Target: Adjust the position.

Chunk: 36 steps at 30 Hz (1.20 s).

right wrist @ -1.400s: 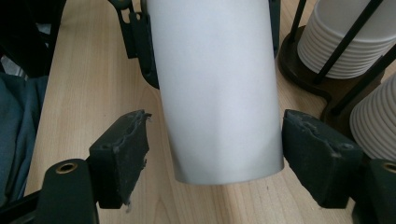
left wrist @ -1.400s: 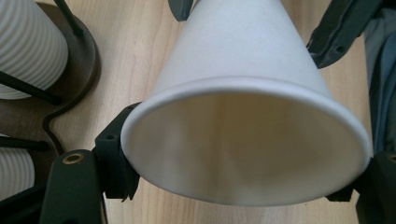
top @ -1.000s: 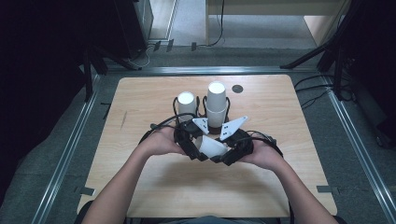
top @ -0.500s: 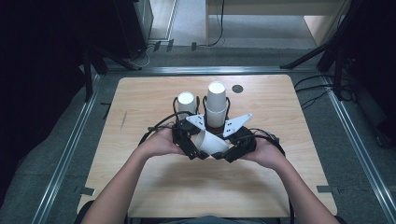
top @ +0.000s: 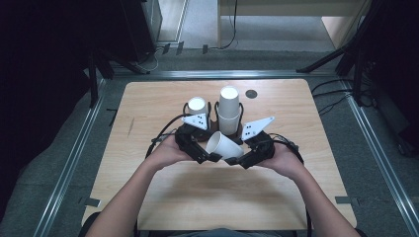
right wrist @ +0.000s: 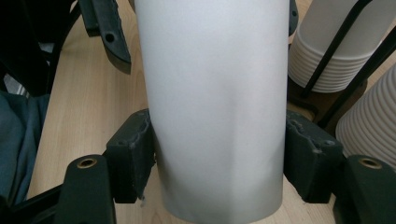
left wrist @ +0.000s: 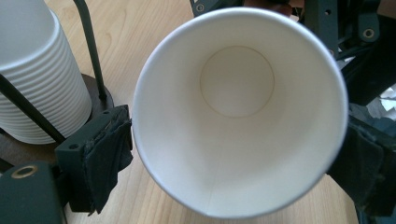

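Two black hand-held grippers meet over the near middle of the light wooden table (top: 148, 108), with a single white paper cup (top: 223, 146) lying tilted between them, its open mouth turned toward the person's left. The right gripper (top: 238, 159) is clenched on the cup's body: in the right gripper view its padded jaws press both sides of the white wall (right wrist: 215, 107). The left gripper (top: 211, 157) sits at the cup's rim; in the left gripper view its pads stand just outside the rim on either side, and I cannot tell whether they press it. That view looks straight into the cup's empty inside (left wrist: 238, 93). Just beyond the grippers stand two stacks of ribbed white paper cups in a black wire holder (top: 215, 109), the shorter stack (top: 196, 109) at the left and the taller stack (top: 229, 113) at the right. Farther back, a small dark round disc (top: 251, 94) lies near the table's far edge.
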Tool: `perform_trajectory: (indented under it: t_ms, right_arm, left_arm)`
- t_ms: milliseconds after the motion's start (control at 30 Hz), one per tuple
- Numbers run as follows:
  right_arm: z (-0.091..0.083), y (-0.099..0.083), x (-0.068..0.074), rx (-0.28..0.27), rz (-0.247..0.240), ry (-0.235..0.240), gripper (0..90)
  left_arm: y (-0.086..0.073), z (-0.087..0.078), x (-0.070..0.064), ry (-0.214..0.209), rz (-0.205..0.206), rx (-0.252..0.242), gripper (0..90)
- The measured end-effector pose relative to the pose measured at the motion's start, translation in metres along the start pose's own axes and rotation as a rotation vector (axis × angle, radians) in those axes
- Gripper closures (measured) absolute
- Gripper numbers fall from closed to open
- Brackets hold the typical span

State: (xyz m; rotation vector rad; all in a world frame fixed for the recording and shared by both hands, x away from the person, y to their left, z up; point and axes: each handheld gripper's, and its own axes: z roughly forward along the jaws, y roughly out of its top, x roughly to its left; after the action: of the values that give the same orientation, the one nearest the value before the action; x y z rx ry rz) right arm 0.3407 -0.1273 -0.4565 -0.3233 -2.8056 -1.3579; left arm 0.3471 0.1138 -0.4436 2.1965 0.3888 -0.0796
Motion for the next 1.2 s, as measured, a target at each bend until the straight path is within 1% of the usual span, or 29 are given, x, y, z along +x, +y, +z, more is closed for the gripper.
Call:
perform_trajectory:
  t_ms: [67,100,133,200,267,333,400,433,567,600,633,700,733,800,867,933,967,1000,1067,1167,1200]
  right_arm:
    - [0.000,0.000,0.000,-0.006,0.005,0.005,32.3]
    - [-0.001,0.001,0.000,-0.011,0.006,0.006,32.3]
    - [-0.001,0.001,0.000,-0.013,0.008,0.011,32.3]
    - [-0.001,0.001,0.000,-0.021,0.014,0.015,32.2]
    - [-0.001,0.001,-0.001,-0.025,0.021,0.020,32.2]
    - [-0.001,0.000,-0.001,-0.020,0.021,0.027,32.4]
    - [0.000,0.000,-0.001,-0.018,0.023,0.027,32.6]
    - [0.000,-0.001,-0.001,-0.018,0.019,0.025,32.8]
    - [0.002,-0.002,-0.001,-0.002,0.023,0.037,32.1]
    - [0.003,-0.002,0.000,-0.001,0.031,0.036,31.2]
    - [0.003,-0.002,0.000,-0.001,0.033,0.035,28.5]
    - [0.003,-0.001,0.000,0.003,0.046,0.033,23.5]
    - [0.003,-0.001,0.000,0.005,0.049,0.031,22.4]
    - [0.004,-0.002,-0.001,0.017,0.052,0.027,21.8]
    - [0.005,-0.003,-0.002,0.028,0.055,0.027,21.6]
    - [0.006,-0.004,-0.002,0.038,0.064,0.027,21.6]
    - [0.007,-0.004,-0.002,0.039,0.060,0.026,21.6]
    - [0.008,-0.004,-0.002,0.041,0.058,0.025,21.6]
    - [0.010,-0.004,-0.002,0.045,0.050,0.026,21.6]
    - [0.012,-0.004,-0.002,0.050,0.048,0.026,21.6]
    - [0.013,-0.004,-0.001,0.056,0.050,0.028,21.7]
  left_arm:
    - [-0.001,0.001,0.000,0.000,-0.004,-0.010,8.2]
    - [-0.002,0.001,0.000,-0.008,-0.009,-0.019,12.0]
    - [-0.002,0.002,0.000,-0.007,-0.010,-0.026,13.8]
    - [-0.002,0.002,0.000,-0.012,-0.014,-0.033,14.5]
    - [-0.002,0.002,0.000,-0.026,-0.019,-0.056,18.5]
    - [-0.002,0.001,-0.001,-0.030,-0.014,-0.064,20.3]
    - [-0.002,0.001,-0.001,-0.029,-0.006,-0.060,22.1]
    - [-0.002,0.001,-0.001,-0.032,-0.002,-0.051,23.2]
    - [0.001,0.002,-0.003,-0.024,0.014,-0.016,24.7]
    - [0.001,0.002,-0.003,-0.020,0.014,-0.007,24.8]
    - [0.002,0.002,-0.003,-0.007,0.013,0.006,24.8]
    - [0.003,0.002,-0.003,-0.001,0.011,0.016,24.7]
    - [0.004,0.001,-0.002,-0.013,0.010,0.028,24.8]
    - [0.006,-0.001,-0.002,0.004,0.018,0.040,24.7]
    - [0.009,-0.004,-0.001,-0.004,0.021,0.049,24.7]
    - [0.013,-0.007,0.000,-0.004,0.031,0.068,24.7]
    - [0.015,-0.007,0.000,0.012,0.048,0.086,24.7]
    - [0.016,-0.008,0.000,0.014,0.055,0.100,24.8]
    - [0.019,-0.008,-0.001,0.005,0.065,0.111,24.8]
    - [0.022,-0.007,-0.002,0.015,0.094,0.146,24.7]
    - [0.022,-0.006,-0.003,0.012,0.096,0.151,24.7]
